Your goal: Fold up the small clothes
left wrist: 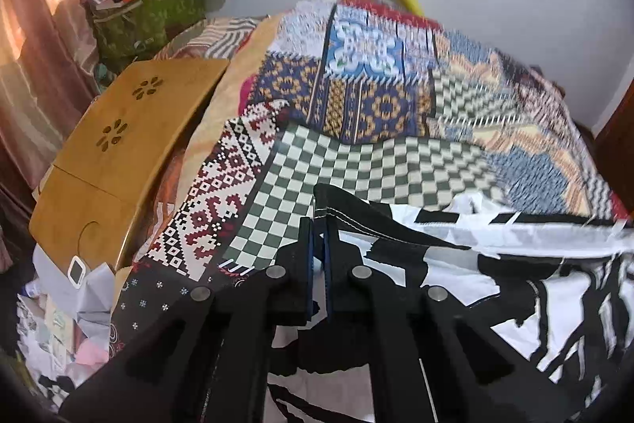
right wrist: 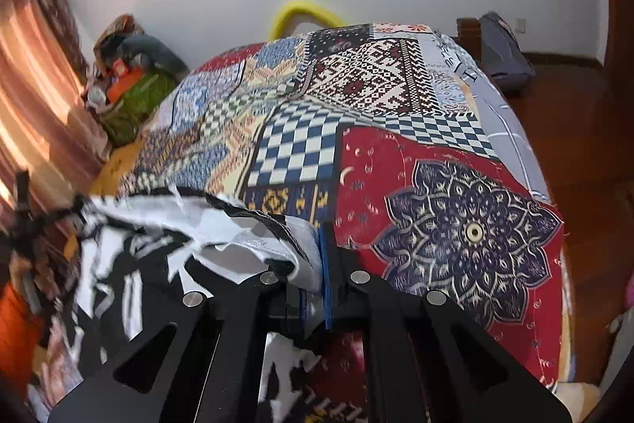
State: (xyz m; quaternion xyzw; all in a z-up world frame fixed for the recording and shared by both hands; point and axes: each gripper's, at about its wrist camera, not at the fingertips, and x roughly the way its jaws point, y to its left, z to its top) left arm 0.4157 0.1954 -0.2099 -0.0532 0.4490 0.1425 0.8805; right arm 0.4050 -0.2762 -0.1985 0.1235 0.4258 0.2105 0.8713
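Both grippers angled down toward the bed, which is covered by a patchwork-print bedspread (left wrist: 376,98) of checkered, geometric and red mandala panels.

Left gripper (left wrist: 319,236): black two-finger frame, blue-edged pads. Jaws clenched on a dark stitched edge of the black-and-white printed garment (left wrist: 515,284); a black corner of the cloth stands up above the fingertips. White stitching line visible along that hem.

Right gripper (right wrist: 321,244): same black frame. Jaws clamped on a bunched white fold of the same garment (right wrist: 158,244), cloth pinched between the blue pads, with more of it hanging below the fingers.

Garment: thin fabric, white ground with bold irregular black shapes and some grey patches. It lies on the near part of the bedspread, spread between the two grippers, its upper edge rumpled and partly lifted. Edges blurred in both views.

Beside the bedspread, on the curtain side: a light wooden lap table (left wrist: 119,161) with flower-shaped cut-outs, and beyond it a green patterned bag (left wrist: 146,14) heaped with items. A yellow curved tube (right wrist: 303,11) shows behind the bedspread's far edge, against the white wall.

Writing: none legible on the garment or elsewhere.
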